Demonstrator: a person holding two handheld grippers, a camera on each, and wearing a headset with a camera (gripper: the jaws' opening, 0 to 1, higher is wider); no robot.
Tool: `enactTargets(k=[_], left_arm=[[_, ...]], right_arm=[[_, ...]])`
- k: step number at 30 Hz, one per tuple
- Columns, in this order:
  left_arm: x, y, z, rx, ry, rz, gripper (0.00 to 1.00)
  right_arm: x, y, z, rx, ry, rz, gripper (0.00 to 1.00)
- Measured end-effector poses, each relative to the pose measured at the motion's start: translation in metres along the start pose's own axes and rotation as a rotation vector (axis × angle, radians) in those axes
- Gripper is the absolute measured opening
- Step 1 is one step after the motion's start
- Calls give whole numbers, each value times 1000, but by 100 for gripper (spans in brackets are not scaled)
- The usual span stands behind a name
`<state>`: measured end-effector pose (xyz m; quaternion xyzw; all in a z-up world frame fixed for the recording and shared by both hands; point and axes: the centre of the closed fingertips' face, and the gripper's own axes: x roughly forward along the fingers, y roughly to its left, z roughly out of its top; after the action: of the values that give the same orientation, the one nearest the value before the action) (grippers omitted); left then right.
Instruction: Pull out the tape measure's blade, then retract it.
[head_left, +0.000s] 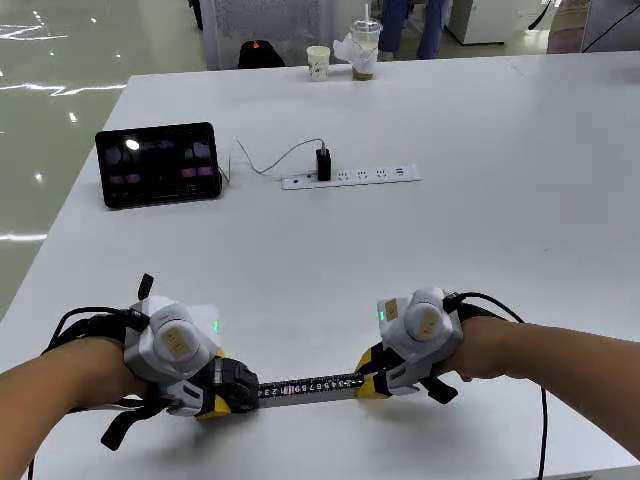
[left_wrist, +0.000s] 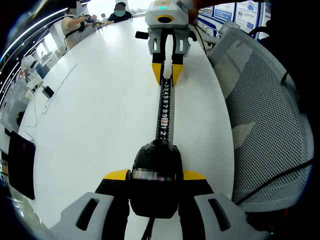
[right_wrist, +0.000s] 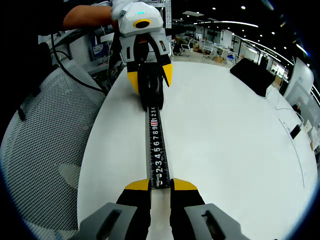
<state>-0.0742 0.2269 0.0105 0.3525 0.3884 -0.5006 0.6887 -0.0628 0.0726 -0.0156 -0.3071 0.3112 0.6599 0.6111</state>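
Observation:
The black tape measure case (head_left: 236, 388) rests on the white table near its front edge, with my left gripper (head_left: 222, 388) shut on it. In the left gripper view the case (left_wrist: 156, 177) sits between the yellow-tipped jaws. A black blade with white numbers (head_left: 310, 386) runs from the case across to my right gripper (head_left: 368, 385), which is shut on the blade's end. The right gripper view shows the blade (right_wrist: 156, 150) stretching from my right gripper (right_wrist: 160, 186) to the case (right_wrist: 150, 86) held by the left gripper. The blade (left_wrist: 165, 107) lies low over the table.
Further back on the table (head_left: 480, 150) are a dark tablet (head_left: 159, 164), a white power strip with a black plug (head_left: 350, 177), a paper cup (head_left: 318, 62) and a plastic drink cup (head_left: 364, 48). A mesh office chair (left_wrist: 265, 125) stands at the table's front edge.

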Motion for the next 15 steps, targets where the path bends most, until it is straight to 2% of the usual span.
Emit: enactTargets(k=[15], left_arm=[[-2,-1,1,-1,-2,1,32]], right_arm=[[-7,0,-8,10,3,-5,10]])
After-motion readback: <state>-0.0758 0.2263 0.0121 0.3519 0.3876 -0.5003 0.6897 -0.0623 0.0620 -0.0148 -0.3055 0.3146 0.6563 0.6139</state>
